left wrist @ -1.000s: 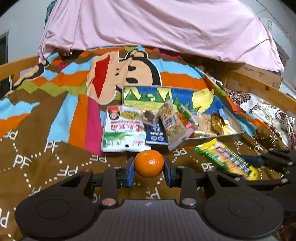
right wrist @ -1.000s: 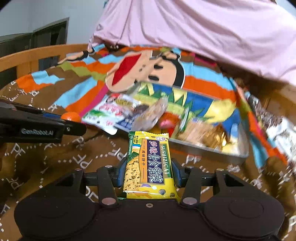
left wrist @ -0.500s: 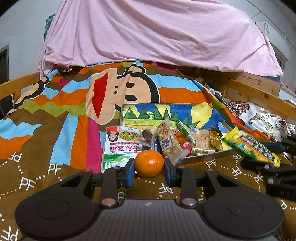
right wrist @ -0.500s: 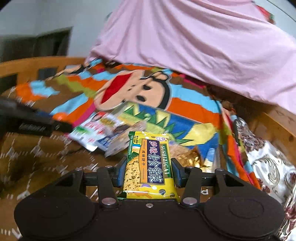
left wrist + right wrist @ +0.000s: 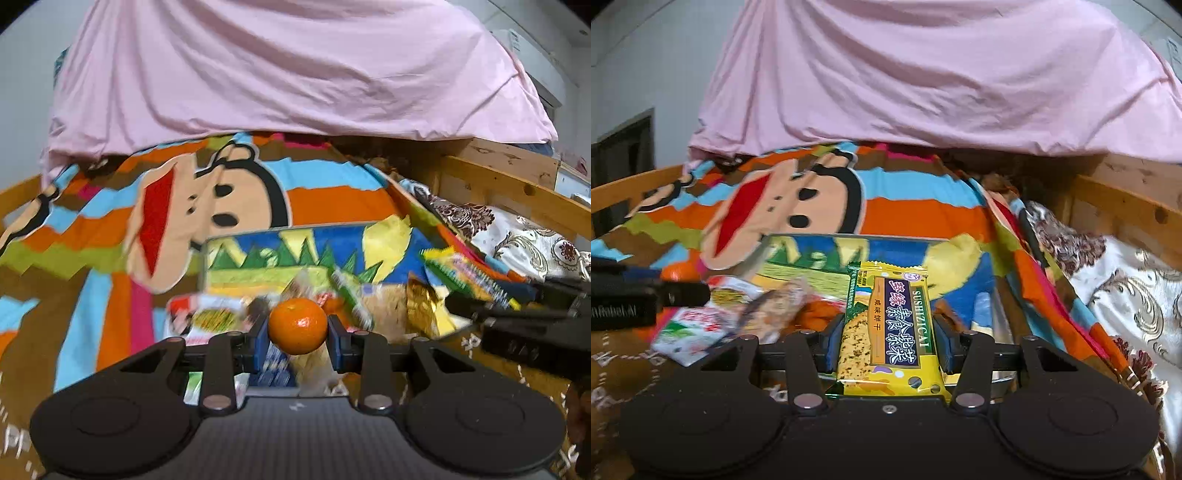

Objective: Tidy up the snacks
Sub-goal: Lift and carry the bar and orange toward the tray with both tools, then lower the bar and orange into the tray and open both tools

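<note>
Nearest the left wrist camera, the left gripper [image 5: 297,334] is pinching a small orange mandarin [image 5: 297,325] between its two blue-padded fingers [image 5: 260,341], the fruit sitting squarely in the gap and hanging above the near edge of the tray. In the right wrist view, the right gripper [image 5: 888,341] is clamping a yellow cracker packet [image 5: 888,328] by its long sides; the packet is standing lengthwise along the fingers, its printed face turned up to the camera, and is reaching out over the tray's near edge.

Just beyond both grippers, a shallow metal tray [image 5: 258,240] with a painted landscape on its floor is lying on a cartoon monkey blanket [image 5: 221,199]. Loose snack packets are crowding the tray's near edge: a white and green pouch [image 5: 690,332] is lying at the near left corner, partly off the tray onto the blanket, and a gold foil wrapper [image 5: 424,306] is sitting toward the near right corner. Motion blur is smearing the smaller wrappers between them.

Farther back, the blanket is running up under a draped pink sheet [image 5: 295,66]. A wooden bed rail [image 5: 517,192] is bordering the right side, with a floral fabric [image 5: 524,240] lying beside it.
</note>
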A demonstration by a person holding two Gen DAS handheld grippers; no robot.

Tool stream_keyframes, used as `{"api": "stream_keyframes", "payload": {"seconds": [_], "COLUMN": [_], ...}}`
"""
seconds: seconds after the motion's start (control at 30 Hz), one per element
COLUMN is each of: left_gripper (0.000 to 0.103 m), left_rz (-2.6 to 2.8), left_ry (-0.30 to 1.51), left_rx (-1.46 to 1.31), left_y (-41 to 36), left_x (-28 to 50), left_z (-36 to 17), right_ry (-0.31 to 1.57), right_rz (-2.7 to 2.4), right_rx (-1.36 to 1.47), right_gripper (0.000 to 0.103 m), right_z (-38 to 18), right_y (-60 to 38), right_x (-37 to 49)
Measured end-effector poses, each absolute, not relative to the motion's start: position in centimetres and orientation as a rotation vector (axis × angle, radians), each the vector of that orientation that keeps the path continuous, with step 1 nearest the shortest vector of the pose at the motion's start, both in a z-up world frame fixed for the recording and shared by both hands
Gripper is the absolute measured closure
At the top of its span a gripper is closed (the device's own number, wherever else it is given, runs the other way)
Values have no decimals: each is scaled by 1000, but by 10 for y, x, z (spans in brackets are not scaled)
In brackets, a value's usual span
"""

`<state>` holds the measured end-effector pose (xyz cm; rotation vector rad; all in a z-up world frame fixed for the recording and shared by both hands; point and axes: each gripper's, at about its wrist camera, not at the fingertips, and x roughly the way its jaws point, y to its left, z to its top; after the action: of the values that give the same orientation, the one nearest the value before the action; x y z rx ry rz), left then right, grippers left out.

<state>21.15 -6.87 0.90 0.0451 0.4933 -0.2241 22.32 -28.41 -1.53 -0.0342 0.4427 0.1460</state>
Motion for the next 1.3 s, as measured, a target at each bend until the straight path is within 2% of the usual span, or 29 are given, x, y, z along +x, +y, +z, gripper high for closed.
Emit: {"api": "stream_keyframes", "payload": {"seconds": [0.23,0.37,0.87,0.97,1.03,1.1,1.23,1.3], "left_gripper": [68,68,67,67,60,45,39,33], "left_rz": [-279,-315,-305,-302,-300,-298,-301,-296], "left_ry": [526,548,734,771,789,776,757,737], "left_rx": [21,16,5,1,4,-9,-43,-63], "left_y": [-101,-126,-173,-179,-182,-182,-175,-168], "left_x": [275,307,395,403,405,401,393,387], "left_z": [14,13,-31,-35,-36,-34,-25,-18], "right_ry": [464,485,514,517,509,496,473,458], "right_rz": [69,27,-17,-22,-27,-25,-21,-23], "right_rx": [-7,108,126,116,121,144,160,165], "right_gripper": [53,53,52,46,35,31,27,24], "right_z": [-35,-48,-80,-83,-82,-79,-70,-63], "right_y": [-305,-318,-320,-319,-321,-325,-327,-328], "right_x": [262,277,308,309,307,304,297,293]}}
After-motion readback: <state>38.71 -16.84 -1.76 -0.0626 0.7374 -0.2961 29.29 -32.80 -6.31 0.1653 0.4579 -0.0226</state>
